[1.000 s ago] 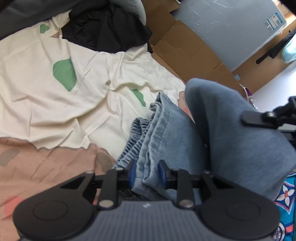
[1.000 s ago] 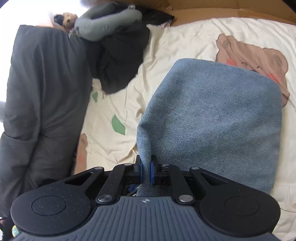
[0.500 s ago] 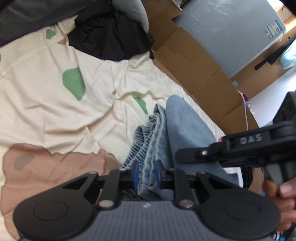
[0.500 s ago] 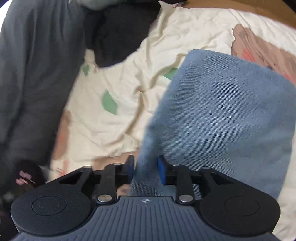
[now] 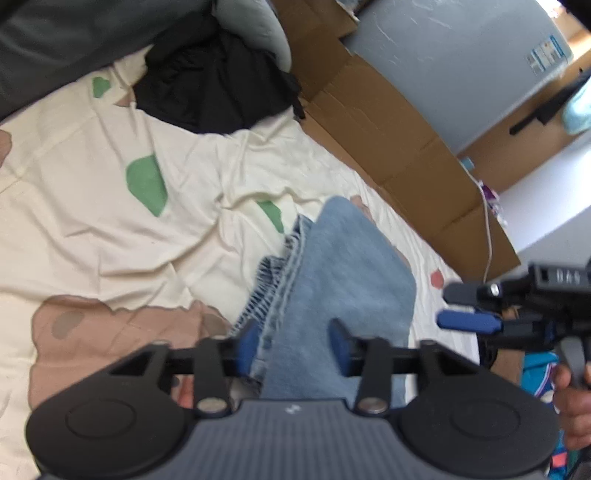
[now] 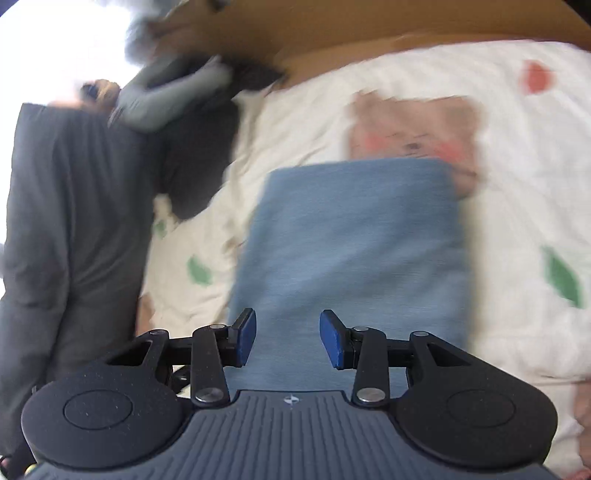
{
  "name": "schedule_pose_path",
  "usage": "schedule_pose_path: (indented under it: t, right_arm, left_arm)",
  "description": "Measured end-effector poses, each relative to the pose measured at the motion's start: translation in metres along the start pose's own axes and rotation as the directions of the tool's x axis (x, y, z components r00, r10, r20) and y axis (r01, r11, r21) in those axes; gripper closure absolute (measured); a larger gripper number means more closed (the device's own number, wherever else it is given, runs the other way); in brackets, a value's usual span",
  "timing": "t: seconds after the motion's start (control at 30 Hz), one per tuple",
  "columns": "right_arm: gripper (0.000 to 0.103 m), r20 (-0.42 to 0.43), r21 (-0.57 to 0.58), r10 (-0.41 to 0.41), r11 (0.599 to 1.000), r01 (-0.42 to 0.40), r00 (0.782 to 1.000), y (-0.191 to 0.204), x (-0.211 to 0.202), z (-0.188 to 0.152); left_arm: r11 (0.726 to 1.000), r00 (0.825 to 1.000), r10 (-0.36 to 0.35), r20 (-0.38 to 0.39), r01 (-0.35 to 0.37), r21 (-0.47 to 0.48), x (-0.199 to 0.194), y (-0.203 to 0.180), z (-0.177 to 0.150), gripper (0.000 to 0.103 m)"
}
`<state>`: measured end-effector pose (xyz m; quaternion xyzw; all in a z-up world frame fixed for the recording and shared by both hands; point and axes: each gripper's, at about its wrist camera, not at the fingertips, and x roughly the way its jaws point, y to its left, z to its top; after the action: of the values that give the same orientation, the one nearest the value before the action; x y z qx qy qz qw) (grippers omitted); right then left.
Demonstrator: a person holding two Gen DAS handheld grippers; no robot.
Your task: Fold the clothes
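Observation:
Folded blue jeans (image 5: 343,280) lie on the cream printed bedsheet (image 5: 92,229), elastic waistband edge to the left. My left gripper (image 5: 293,343) hovers over their near end. Its jaws are opening, and the denim runs between the blue pads without being pressed. In the right wrist view, which is motion-blurred, the jeans (image 6: 351,251) form a flat rectangle. My right gripper (image 6: 288,334) stands above their near edge, jaws opening, nothing pinched. The right gripper (image 5: 445,306) also shows at the right of the left wrist view, off the jeans, held by a hand (image 5: 569,402).
A black garment (image 5: 214,85) and a grey pillow (image 5: 255,33) lie at the far end of the bed. A dark grey cover (image 6: 66,240) fills the left side. Flattened cardboard (image 5: 388,129) and a grey panel (image 5: 461,66) line the far edge.
Both grippers have let go of the denim they pinched. The jeans now lie flat and folded. The right gripper swung back off the cloth, and the left one rose a little.

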<state>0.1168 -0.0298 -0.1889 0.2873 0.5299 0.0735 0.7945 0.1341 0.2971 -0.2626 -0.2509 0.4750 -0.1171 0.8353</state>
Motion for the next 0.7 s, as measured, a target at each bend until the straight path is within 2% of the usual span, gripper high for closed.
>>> schedule_pose_path:
  t: [0.03,0.1,0.27,0.3,0.33,0.37,0.4,0.43,0.53,0.7]
  right_arm:
    - [0.057,0.024,0.033,-0.009,0.999,0.008,1.0,-0.013,-0.01,-0.002]
    - [0.057,0.058,0.091,-0.004,0.996,-0.001,0.998,-0.038,-0.029,-0.007]
    - [0.057,0.131,0.142,-0.01,0.99,-0.009,0.991,-0.07,-0.059,-0.024]
    - [0.057,0.145,0.15,-0.006,0.989,-0.016,0.989,-0.073,-0.063,-0.028]
    - [0.057,0.158,0.156,-0.001,0.987,-0.024,0.987,-0.075,-0.067,-0.031]
    - [0.057,0.168,0.162,0.004,0.986,-0.031,0.986,-0.075,-0.071,-0.035]
    - [0.057,0.174,0.167,0.005,0.985,-0.035,0.985,-0.075,-0.073,-0.038]
    - [0.057,0.177,0.17,0.006,0.985,-0.036,0.984,-0.076,-0.075,-0.04]
    - [0.057,0.192,0.173,0.001,0.984,-0.035,0.981,-0.074,-0.08,-0.042]
    - [0.057,0.187,0.173,-0.003,0.985,-0.03,0.982,-0.075,-0.08,-0.049]
  left_arm:
    - [1.0,1.0,0.013,-0.012,-0.012,0.01,0.004,-0.001,-0.002,0.036]
    - [0.999,0.998,0.047,-0.035,-0.046,0.012,0.01,0.002,-0.006,0.037]
    - [0.999,0.994,0.002,-0.106,-0.007,-0.041,0.023,0.01,-0.016,0.042]
    - [0.999,0.993,0.008,-0.118,-0.013,-0.04,0.026,0.009,-0.019,0.046]
    - [0.999,0.991,0.015,-0.132,-0.021,-0.046,0.029,0.009,-0.021,0.06]
    - [0.998,0.989,0.014,-0.145,-0.023,-0.062,0.031,0.01,-0.023,0.069]
    - [0.996,0.989,0.017,-0.146,-0.029,-0.081,0.031,0.01,-0.024,0.071]
    - [0.995,0.99,0.019,-0.143,-0.033,-0.096,0.028,0.01,-0.025,0.077]
    - [0.994,0.989,0.033,-0.143,-0.047,-0.102,0.02,0.004,-0.025,0.082]
    - [0.997,0.988,0.067,-0.141,-0.07,-0.013,0.009,-0.011,-0.031,0.084]
